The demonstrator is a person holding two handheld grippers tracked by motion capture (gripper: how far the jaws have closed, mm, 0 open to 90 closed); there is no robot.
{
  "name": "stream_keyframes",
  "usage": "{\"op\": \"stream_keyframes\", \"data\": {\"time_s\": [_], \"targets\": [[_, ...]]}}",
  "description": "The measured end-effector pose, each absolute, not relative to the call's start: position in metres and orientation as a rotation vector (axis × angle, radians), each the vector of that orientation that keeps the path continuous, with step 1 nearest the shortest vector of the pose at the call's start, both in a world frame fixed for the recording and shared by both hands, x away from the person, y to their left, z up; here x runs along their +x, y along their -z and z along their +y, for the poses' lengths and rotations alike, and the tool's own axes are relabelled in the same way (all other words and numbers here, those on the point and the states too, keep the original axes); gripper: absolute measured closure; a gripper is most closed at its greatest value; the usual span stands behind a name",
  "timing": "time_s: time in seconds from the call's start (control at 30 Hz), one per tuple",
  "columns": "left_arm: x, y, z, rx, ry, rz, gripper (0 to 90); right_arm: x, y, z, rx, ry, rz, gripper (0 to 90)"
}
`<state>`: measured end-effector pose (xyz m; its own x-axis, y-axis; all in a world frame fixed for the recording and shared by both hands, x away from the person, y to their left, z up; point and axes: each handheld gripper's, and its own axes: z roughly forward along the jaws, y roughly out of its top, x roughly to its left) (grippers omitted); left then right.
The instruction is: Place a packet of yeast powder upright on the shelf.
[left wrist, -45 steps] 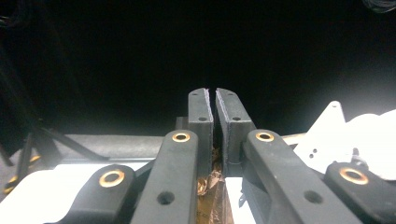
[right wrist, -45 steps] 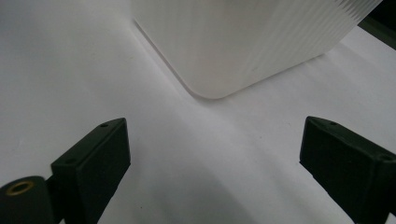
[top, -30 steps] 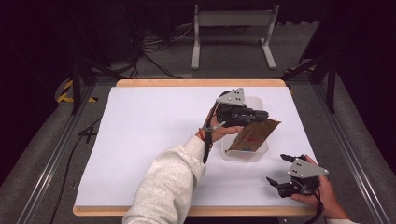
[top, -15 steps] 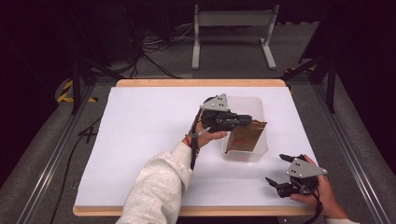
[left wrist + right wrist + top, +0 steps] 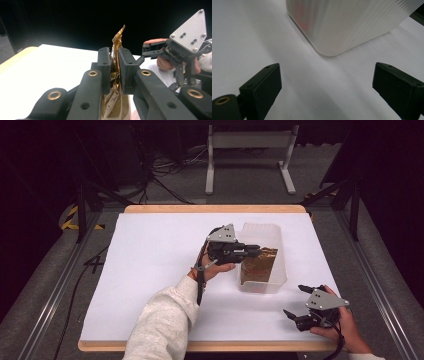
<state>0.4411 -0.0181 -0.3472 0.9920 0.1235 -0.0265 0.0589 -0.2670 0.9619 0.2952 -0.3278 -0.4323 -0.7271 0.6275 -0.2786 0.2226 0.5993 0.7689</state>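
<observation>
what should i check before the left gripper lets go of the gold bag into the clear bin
1. Grip on gold bag: left gripper pads pinch it, though the jaws have just been opening slightly: ok.
2. Bag over clear bin: its lower part is inside, in the high view: ok.
3. Bag resting on the bin floor: cannot tell.
4. Right gripper clear of the bin: open, apart from it on the white table cover: ok.
5. Bin upright: ok.
</observation>
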Motion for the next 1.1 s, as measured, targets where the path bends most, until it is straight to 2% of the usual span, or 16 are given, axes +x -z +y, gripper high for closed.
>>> {"op": "stream_keyframes", "data": {"time_s": [0.33,0.7,1.1], "targets": [[0.436,0.343,-0.019,1.880,-0.142,0.154,78.5,0.296,0.433,-0.328,0.671,-0.996,2.293,9.0],[0.432,0.343,-0.023,1.916,-0.167,0.161,78.6,0.296,0.432,-0.328,0.665,-1.004,2.293,9.0],[0.428,0.341,-0.013,1.916,-0.229,0.189,73.0,0.296,0.431,-0.328,0.654,-1.015,2.295,9.0]]}}
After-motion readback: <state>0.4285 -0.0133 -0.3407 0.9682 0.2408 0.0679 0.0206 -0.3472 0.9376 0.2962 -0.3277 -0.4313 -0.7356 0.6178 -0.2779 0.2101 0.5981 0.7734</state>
